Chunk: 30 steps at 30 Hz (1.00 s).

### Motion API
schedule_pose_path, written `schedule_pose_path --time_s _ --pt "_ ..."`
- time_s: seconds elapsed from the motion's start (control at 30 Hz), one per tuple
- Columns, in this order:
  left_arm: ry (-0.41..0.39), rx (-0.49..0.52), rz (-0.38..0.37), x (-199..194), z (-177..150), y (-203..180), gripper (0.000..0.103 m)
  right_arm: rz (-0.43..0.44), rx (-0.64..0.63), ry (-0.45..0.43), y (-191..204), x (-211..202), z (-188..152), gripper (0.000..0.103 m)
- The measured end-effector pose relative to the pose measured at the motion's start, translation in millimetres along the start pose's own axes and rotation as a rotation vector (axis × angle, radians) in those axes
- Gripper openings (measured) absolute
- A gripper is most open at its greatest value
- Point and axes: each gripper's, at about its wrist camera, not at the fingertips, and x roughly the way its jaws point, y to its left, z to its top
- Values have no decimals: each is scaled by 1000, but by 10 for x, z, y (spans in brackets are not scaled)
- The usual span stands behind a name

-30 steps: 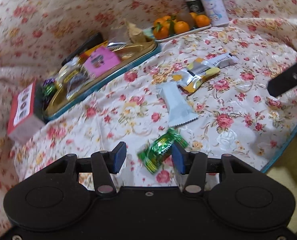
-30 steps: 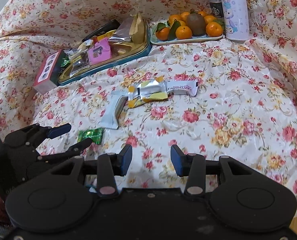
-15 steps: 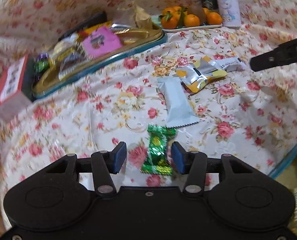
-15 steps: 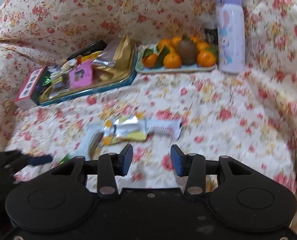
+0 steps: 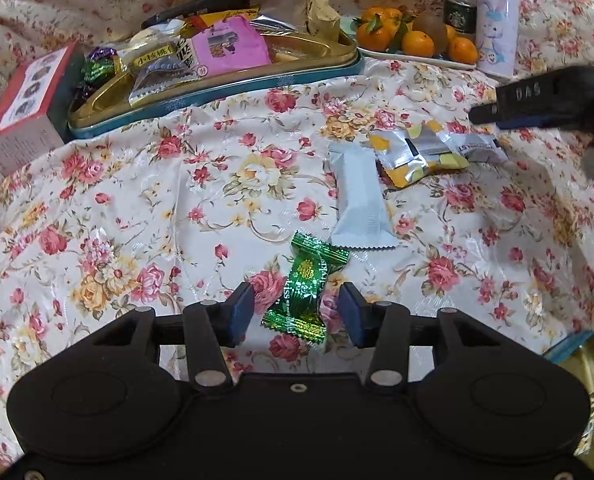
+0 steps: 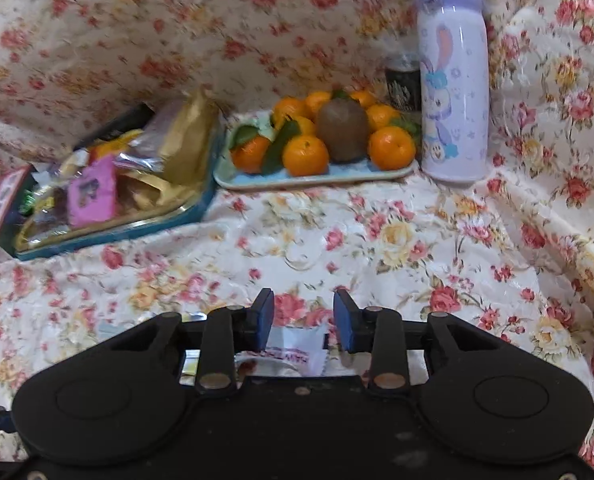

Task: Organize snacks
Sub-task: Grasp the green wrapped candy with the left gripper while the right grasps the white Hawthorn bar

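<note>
A green foil candy (image 5: 305, 290) lies on the floral cloth between the fingers of my open left gripper (image 5: 293, 312), untouched by the pads. Beyond it lie a pale blue snack bar (image 5: 360, 199), a silver-and-yellow packet (image 5: 413, 152) and a white bar (image 5: 475, 146). My right gripper (image 6: 304, 314) is open and low over the white bar (image 6: 293, 354), which shows just behind its fingertips. It also shows in the left wrist view (image 5: 537, 100) above that bar. A gold tin tray (image 5: 217, 92) with a teal rim holds several snacks at the back left.
A red-and-white box (image 5: 21, 108) stands left of the tin. A blue plate (image 6: 317, 176) of oranges and a kiwi, a dark can (image 6: 403, 80) and a purple bottle (image 6: 453, 80) stand at the back. Another tin's rim (image 5: 577, 348) shows at the lower right.
My left gripper swung so the green candy now sits centred between its fingers. My right gripper moved forward and down over the white bar.
</note>
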Motion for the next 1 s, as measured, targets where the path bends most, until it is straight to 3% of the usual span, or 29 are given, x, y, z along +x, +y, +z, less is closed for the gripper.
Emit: schedule_pose_path --time_s 0.23,0.37,0.57,0.7,0.87,1.0 --pt "-10 3 8 -1 -14 -16 53 43 -42 70 4 -159 -249 33" --pt "-6 0 8 -4 -7 -20 53 122 -63 128 32 -260 -380 33" --pt "-6 -3 10 -1 -5 -19 53 72 -144 15 85 -340 -300 35" --pt "-7 -6 10 -2 -9 -19 53 78 -176 22 58 -152 -206 36" --pt "-7 -5 10 -2 -9 -17 54 86 -233 19 111 -11 -224 48" --pt "-6 -7 9 -4 -8 -16 54 87 -258 -6 129 9 -258 51"
